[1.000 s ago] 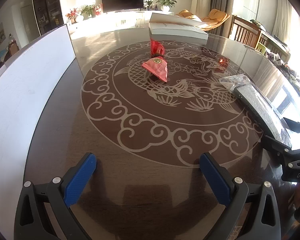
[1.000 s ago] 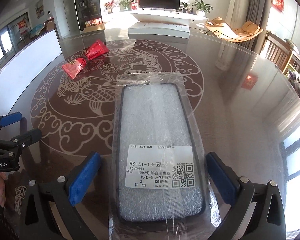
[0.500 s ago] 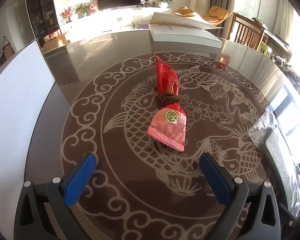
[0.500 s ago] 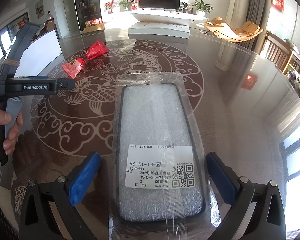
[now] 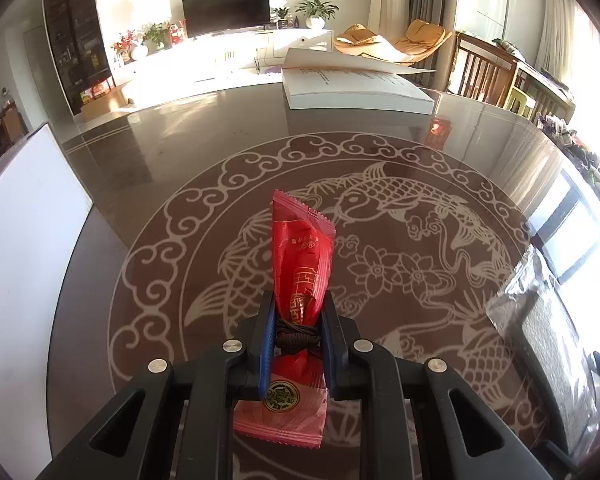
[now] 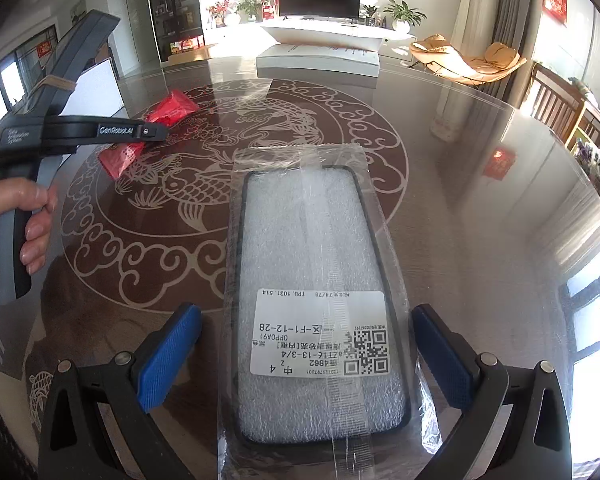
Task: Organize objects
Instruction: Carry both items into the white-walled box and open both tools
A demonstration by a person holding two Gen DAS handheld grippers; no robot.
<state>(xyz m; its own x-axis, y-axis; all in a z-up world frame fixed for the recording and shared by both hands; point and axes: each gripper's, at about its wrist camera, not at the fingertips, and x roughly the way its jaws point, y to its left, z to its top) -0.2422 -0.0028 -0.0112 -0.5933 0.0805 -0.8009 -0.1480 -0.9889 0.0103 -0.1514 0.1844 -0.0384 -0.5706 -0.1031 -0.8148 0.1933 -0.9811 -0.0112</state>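
The left gripper (image 5: 296, 320) has just closed on the red snack packet (image 5: 300, 264) at its cord-tied waist, a secure hold on light, crinkly foil. The right gripper (image 6: 306, 352) gapes around the slippery bagged phone case (image 6: 320, 300), untouched.

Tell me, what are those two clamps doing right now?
Left gripper just closed, shut on red snack packet. Right gripper open, straddling bagged phone case. Nothing blocking.

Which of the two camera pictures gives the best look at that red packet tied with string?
The left wrist view: the red packet fills the centre, its brown string between the left gripper pads, which have just closed on it. The right wrist view shows it small, far off, partly hidden behind that gripper.
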